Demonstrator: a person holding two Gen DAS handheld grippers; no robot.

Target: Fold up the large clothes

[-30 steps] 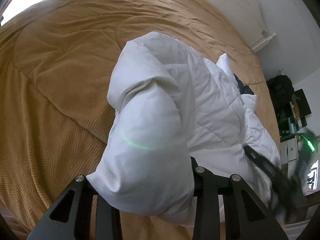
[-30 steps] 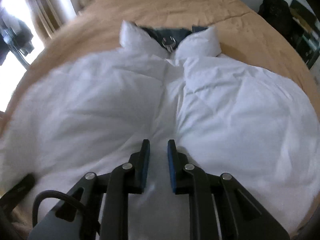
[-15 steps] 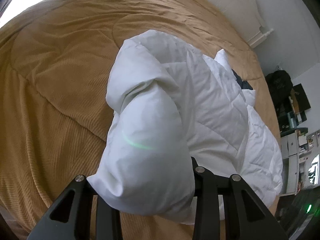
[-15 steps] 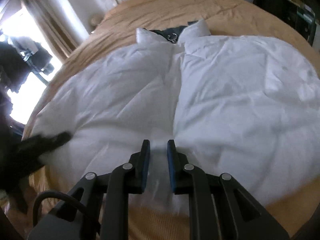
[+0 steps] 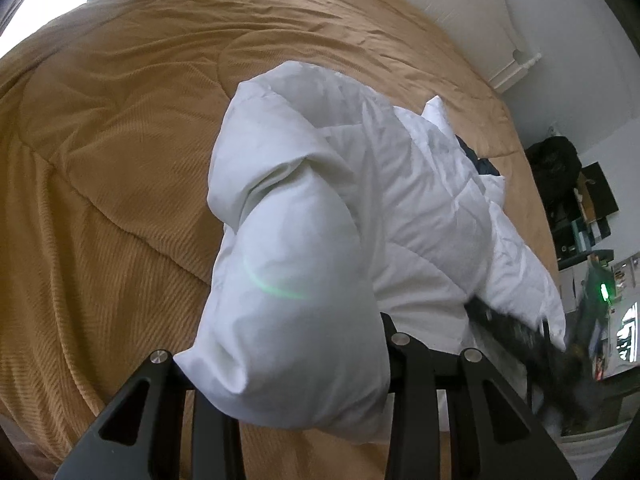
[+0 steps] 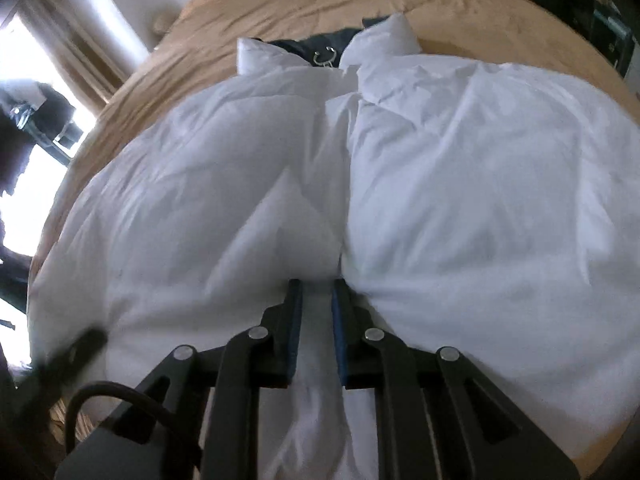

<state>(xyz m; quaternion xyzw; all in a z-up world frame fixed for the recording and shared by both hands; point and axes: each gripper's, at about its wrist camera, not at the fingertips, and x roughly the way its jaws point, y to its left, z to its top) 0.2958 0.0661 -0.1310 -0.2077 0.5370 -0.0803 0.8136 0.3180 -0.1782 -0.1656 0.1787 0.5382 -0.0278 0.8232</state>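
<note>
While the white puffer jacket (image 6: 460, 184) lies spread front-up on the tan bedspread (image 5: 120, 140), left gripper (image 5: 288, 368) clamps a bunched sleeve, likely to fold it inward. Right gripper (image 6: 316, 320), jaws closing, pinches the hem at the front opening, probably anchoring it.

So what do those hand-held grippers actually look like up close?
Each hand-held gripper is matt black with angular struts pierced by triangular cut-outs and joined by round silver bolts. The right hand-held gripper has flat fingers lined with blue pads, and a black cable loops beside it. The left hand-held gripper has the same black frame; its pads are hidden.
</note>
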